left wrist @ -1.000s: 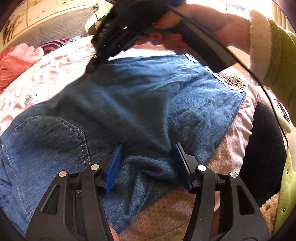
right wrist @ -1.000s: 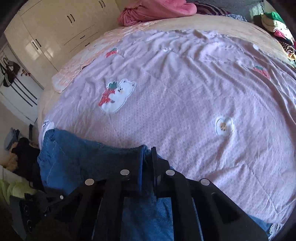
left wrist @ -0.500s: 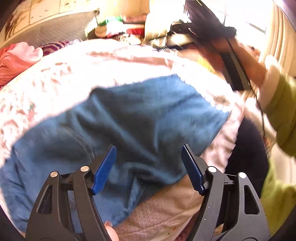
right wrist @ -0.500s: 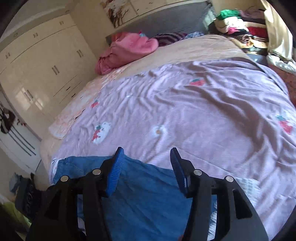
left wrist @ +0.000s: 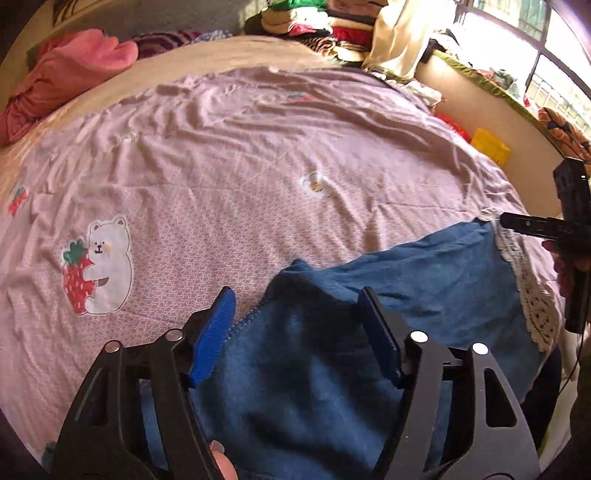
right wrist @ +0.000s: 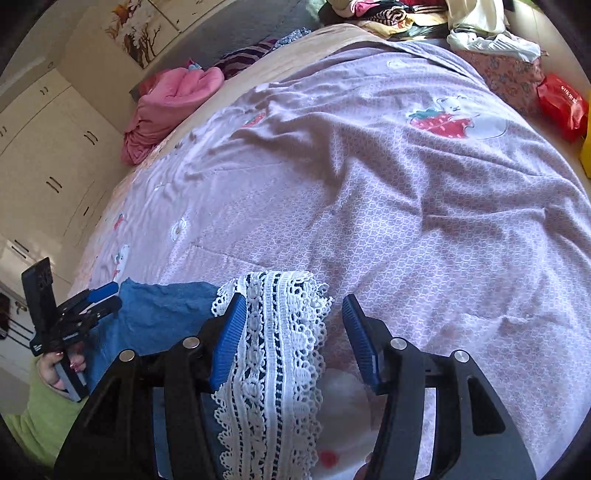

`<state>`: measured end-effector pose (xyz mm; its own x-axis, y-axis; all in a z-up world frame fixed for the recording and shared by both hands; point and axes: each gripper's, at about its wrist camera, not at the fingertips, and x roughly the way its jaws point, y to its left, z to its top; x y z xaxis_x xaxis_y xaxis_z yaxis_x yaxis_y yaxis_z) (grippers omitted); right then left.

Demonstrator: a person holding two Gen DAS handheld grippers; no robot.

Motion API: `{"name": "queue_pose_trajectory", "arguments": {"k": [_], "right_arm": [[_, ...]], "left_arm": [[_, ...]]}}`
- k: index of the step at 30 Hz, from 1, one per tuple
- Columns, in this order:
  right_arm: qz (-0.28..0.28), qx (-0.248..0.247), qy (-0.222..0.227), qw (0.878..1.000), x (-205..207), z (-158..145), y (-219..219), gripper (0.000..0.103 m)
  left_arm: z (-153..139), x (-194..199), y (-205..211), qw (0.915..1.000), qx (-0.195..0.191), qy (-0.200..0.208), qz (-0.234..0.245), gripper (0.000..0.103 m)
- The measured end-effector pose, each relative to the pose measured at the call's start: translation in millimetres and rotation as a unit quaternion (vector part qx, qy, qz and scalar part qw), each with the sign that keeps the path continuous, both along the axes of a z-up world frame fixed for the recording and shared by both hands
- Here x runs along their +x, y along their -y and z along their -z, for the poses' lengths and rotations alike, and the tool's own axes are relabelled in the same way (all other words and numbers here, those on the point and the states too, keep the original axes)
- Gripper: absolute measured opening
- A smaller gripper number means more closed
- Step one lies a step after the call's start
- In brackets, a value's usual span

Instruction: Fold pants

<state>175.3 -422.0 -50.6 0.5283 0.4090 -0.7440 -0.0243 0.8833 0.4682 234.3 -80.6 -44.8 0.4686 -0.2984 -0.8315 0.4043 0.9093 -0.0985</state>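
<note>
With a first fold seemingly laid, we hold both the left gripper (left wrist: 295,328) and right gripper (right wrist: 293,338) released over the pants (left wrist: 388,280) on the bed (left wrist: 221,166), further folds remaining.

Home bedroom — bed (left wrist: 229,155) with bear-print cover, cream wardrobe doors (right wrist: 48,162), clothes pile (left wrist: 317,22) by headboard, sunny window (left wrist: 517,48).
</note>
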Motion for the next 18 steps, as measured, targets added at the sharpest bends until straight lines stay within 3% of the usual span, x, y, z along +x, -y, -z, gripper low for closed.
{"name": "queue_pose_trajectory", "arguments": {"k": [2,3,5,8,14,16,18], "right_arm": [[-0.008,-0.003,-0.013,1.000,6.6,10.9,-6.8,0.045],[-0.013,-0.003,-0.012,1.000,6.8,12.5,-10.7,0.037],[-0.028,-0.014,0.003,0.999,2.9,10.9,-20.1,0.026],[-0.036,-0.031,0.044,0.998,-9.7,-1.6,-28.8,0.017],[-0.028,-0.098,0.129,0.986,-25.6,-45.9,-34.0,0.016],[-0.034,-0.141,0.114,0.983,-14.7,-41.0,-42.2,0.016],[-0.042,-0.162,0.087,0.982,-1.8,-23.9,-47.9,0.016]], "left_arm": [[12.3,8.8,-2.7,0.9996,-0.004,-0.026,-0.009,0.055],[17.5,10.7,-3.0,0.9991,-0.013,-0.038,-0.011,0.054],[19.8,10.6,-1.9,0.9990,-0.018,-0.040,-0.011,0.049],[14.6,6.0,3.2,0.9986,-0.037,-0.038,0.001,0.018],[0.0,-8.7,16.9,0.9985,0.005,0.055,-0.001,0.017],[1.8,-7.8,21.5,0.9972,0.025,0.069,-0.011,0.017],[11.2,-2.4,20.9,0.9966,0.045,0.066,-0.022,0.025]]}}
